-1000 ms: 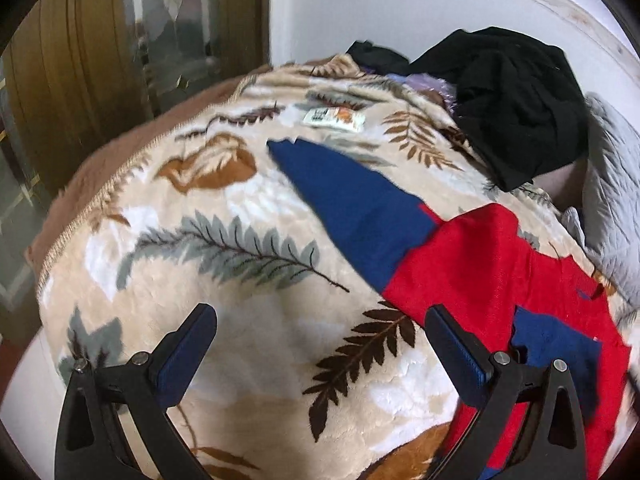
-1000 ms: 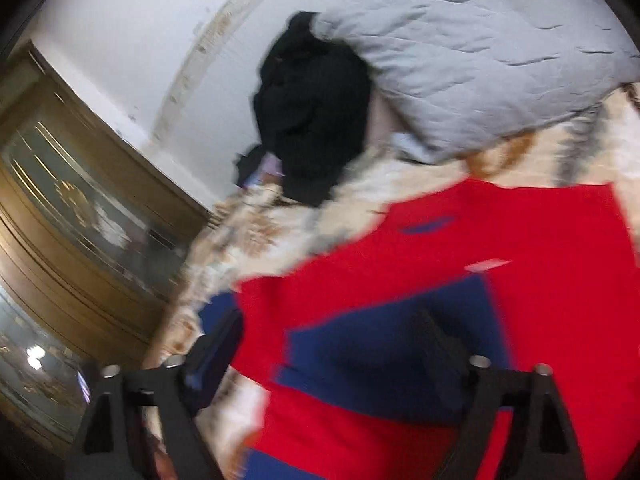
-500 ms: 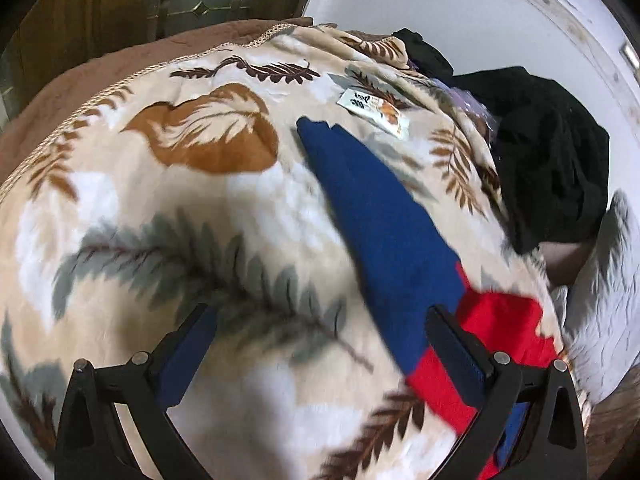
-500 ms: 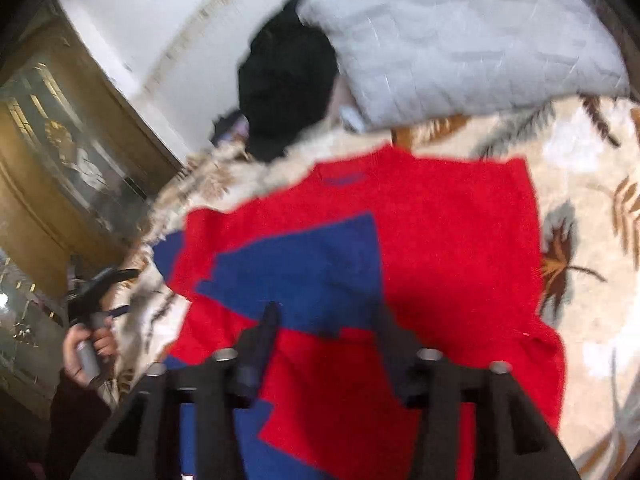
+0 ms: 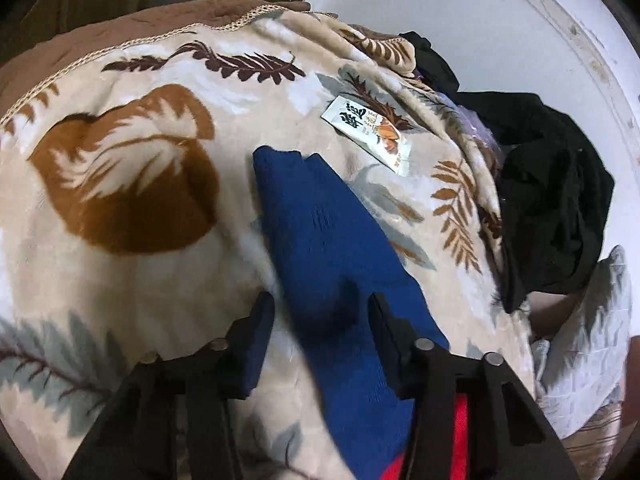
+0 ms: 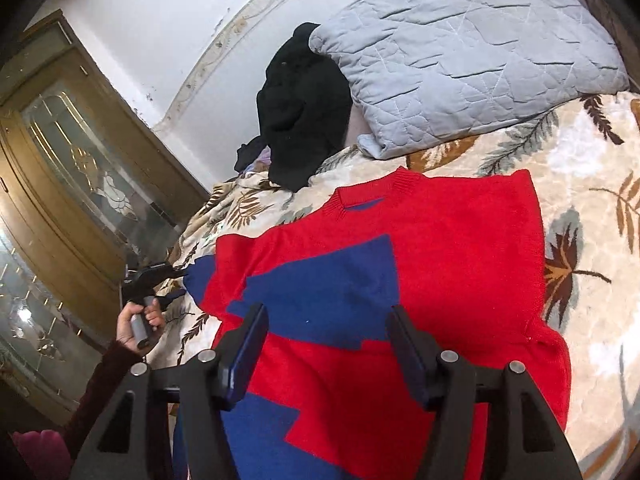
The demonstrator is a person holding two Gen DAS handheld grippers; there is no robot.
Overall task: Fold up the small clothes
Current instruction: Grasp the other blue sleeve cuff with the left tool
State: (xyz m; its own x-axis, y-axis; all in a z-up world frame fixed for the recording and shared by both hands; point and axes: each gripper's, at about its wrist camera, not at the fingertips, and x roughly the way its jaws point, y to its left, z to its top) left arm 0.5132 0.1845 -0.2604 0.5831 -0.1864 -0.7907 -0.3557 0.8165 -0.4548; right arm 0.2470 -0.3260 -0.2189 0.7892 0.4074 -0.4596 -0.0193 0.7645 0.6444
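Observation:
A red sweater with blue blocks lies flat on the leaf-patterned blanket. Its blue sleeve stretches out to the left toward the cuff. My left gripper points down over this sleeve and its jaws are closing. The sleeve lies between them, and I do not see the pads pressing it. In the right wrist view a hand holds the left gripper at the blue sleeve end. My right gripper hovers open above the sweater's blue chest patch, holding nothing.
A black clothes pile lies at the bed's head beside a grey quilted pillow. A small printed packet rests on the blanket past the cuff. A wooden glass-door cabinet stands along the left.
My left gripper has slid along the blue sleeve toward its cuff, dipped lower, and narrowed its jaws around it. The right gripper moved over the sweater's middle, then held still.

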